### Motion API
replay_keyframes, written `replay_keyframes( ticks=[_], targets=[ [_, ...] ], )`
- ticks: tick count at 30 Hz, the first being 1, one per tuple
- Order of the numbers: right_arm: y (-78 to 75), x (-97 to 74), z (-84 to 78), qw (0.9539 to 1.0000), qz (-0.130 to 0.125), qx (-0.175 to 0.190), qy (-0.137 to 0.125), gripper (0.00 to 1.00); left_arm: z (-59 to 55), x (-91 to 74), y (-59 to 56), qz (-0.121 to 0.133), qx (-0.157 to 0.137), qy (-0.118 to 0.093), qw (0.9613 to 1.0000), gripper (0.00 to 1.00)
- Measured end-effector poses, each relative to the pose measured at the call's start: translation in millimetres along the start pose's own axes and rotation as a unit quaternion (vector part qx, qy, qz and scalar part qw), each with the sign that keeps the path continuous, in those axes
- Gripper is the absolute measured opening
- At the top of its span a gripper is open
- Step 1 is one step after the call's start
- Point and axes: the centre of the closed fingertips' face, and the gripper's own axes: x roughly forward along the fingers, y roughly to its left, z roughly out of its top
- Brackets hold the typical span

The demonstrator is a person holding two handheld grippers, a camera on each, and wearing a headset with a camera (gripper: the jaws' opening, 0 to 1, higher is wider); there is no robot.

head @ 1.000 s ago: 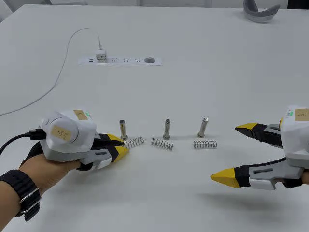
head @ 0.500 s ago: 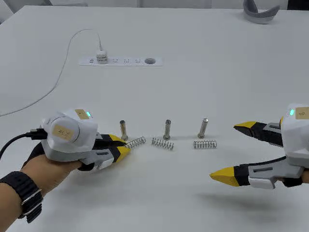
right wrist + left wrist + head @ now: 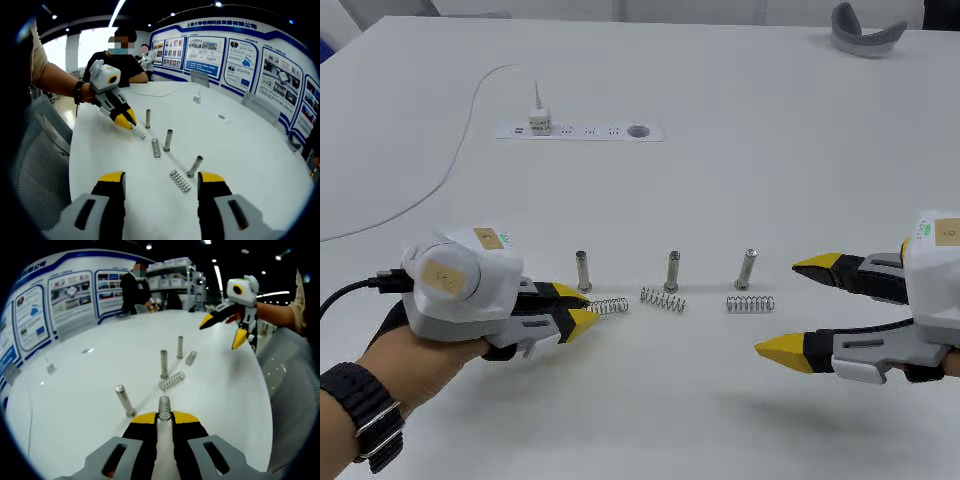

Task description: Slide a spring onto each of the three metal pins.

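Left tongs (image 3: 586, 305) clamp a spring (image 3: 612, 305); its near end is hidden

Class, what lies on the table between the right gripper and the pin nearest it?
A loose spring lies flat there, just before the foot of that pin, ahead of the open right gripper; the right gripper view shows it.

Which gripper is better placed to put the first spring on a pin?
Left. The left gripper looks shut on the left spring, beside the left pin. The right gripper is open and empty, short of the right spring.
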Motion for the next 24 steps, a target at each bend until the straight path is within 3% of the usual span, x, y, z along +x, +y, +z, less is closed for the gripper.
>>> replay_keyframes(
  ticks=[6, 11, 24],
  targets=[
    [17.7, 13.1, 9.6, 0.9988, 0.037, -0.031, 0.005, 0.49, 6.3, -4.0, -8.2, -0.011, 0.006, -0.004, 0.9999, 0.10],
    [33.9, 27.5, 15.0, 0.9951, 0.071, -0.067, 0.015, 0.43, 14.4, -6.1, -17.6, -0.023, 0.017, -0.006, 0.9996, 0.10],
    [52.0, 53.2, 35.8, 0.9871, 0.109, -0.117, 0.007, 0.32, 31.7, -6.9, -42.8, -0.057, 0.037, -0.015, 0.9975, 0.10]
  ],
)
